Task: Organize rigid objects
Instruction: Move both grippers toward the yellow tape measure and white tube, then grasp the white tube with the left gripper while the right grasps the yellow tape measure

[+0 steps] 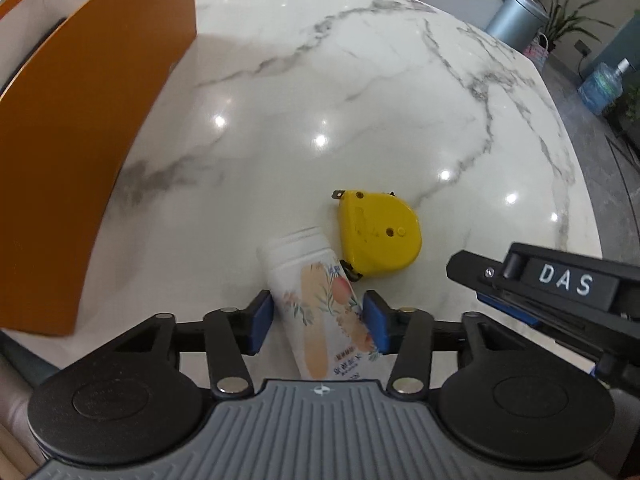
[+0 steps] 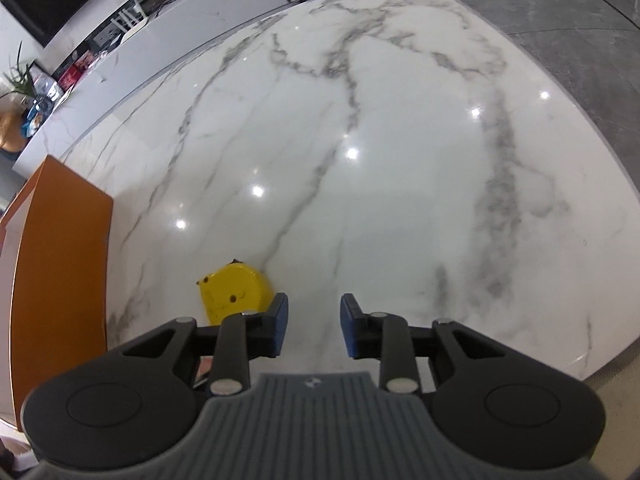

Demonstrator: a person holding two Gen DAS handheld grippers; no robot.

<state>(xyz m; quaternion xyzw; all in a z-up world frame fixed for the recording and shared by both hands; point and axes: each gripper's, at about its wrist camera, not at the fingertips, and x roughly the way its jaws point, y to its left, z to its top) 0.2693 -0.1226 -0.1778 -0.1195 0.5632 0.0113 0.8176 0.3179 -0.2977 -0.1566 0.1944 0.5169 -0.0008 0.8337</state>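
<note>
In the left wrist view, a white bottle with a floral label is seen lying between the blue pads of the left gripper. The pads are pressed against both sides of the bottle's body, so the bottle is taken to be gripped; whether it is already lifted off the marble table or resting on it cannot be told. It is held across its middle, probably so that the smooth round body does not swing or slip out. Its capped end points away from the camera and lies just beside a yellow tape measure, which lies flat on the table; whether the two touch cannot be made out. An orange box stands on the left with its opening upward, judged to be the container into which the rigid objects are to be gathered. At the right edge, part of the right gripper, marked DAS, is seen close to the tape measure.

In the right wrist view, the right gripper is shown with its pads apart and nothing between them. It is held low over the table, with the tape measure just to the left of its left pad, outside the gap. This placement is judged to be readiness: the tape measure could be taken next once the tongs are shifted left. The orange box is seen at the left edge, near the tape measure
</note>
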